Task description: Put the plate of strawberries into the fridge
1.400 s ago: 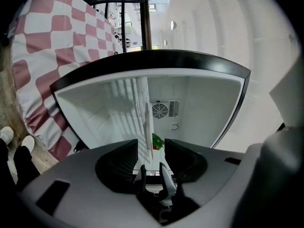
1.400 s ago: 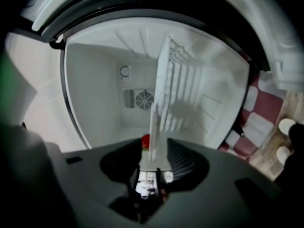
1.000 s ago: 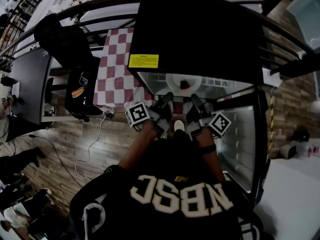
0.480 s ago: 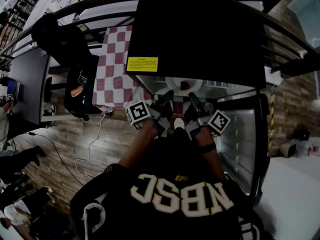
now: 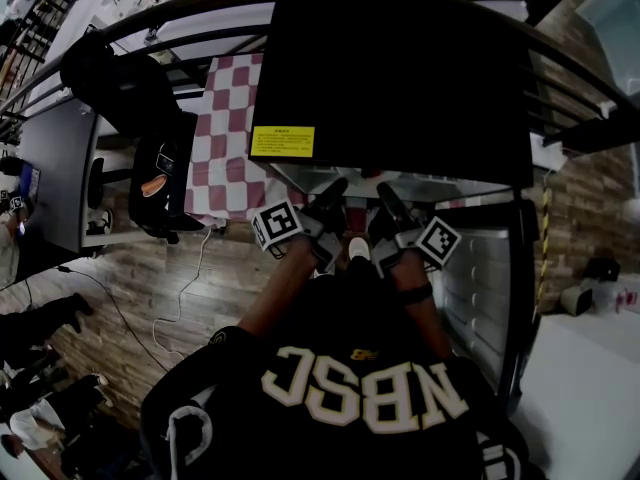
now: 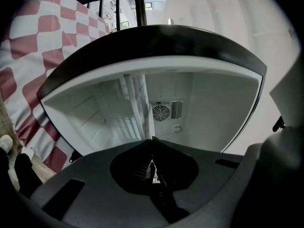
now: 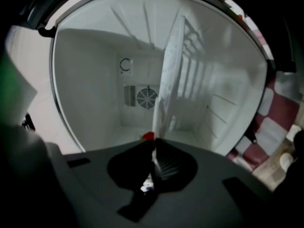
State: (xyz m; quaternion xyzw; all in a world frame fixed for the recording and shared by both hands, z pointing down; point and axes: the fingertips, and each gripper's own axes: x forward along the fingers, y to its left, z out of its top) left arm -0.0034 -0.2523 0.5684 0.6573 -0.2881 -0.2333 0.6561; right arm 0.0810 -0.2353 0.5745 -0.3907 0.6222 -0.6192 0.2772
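Observation:
A black fridge (image 5: pixel 400 68) stands open in front of me, its white inside (image 6: pixel 204 108) lit, with a round fan vent (image 6: pixel 161 112) on the back wall. Both grippers hover at its opening. My left gripper (image 5: pixel 335 188) (image 6: pixel 152 141) is shut with nothing held; a green speck (image 6: pixel 153 138) shows just past its tips. The jaws of my right gripper (image 5: pixel 384 192) (image 7: pixel 153 144) are closing, almost together, with nothing between them. A red strawberry bit (image 7: pixel 148 136) peeks just beyond them. The plate itself is hidden in every view.
The fridge door (image 5: pixel 480 288) hangs open at the right. A wire shelf (image 7: pixel 171 80) shows edge-on inside. Left of the fridge is a red-and-white checked cloth (image 5: pixel 230 138), a black chair (image 5: pixel 160 178) and a cable on the wooden floor (image 5: pixel 150 288).
A second ago a white plate with a strawberry showed inside the fridge; the fridge's top edge now hides it. Both grippers have stayed at the opening, edging slightly forward.

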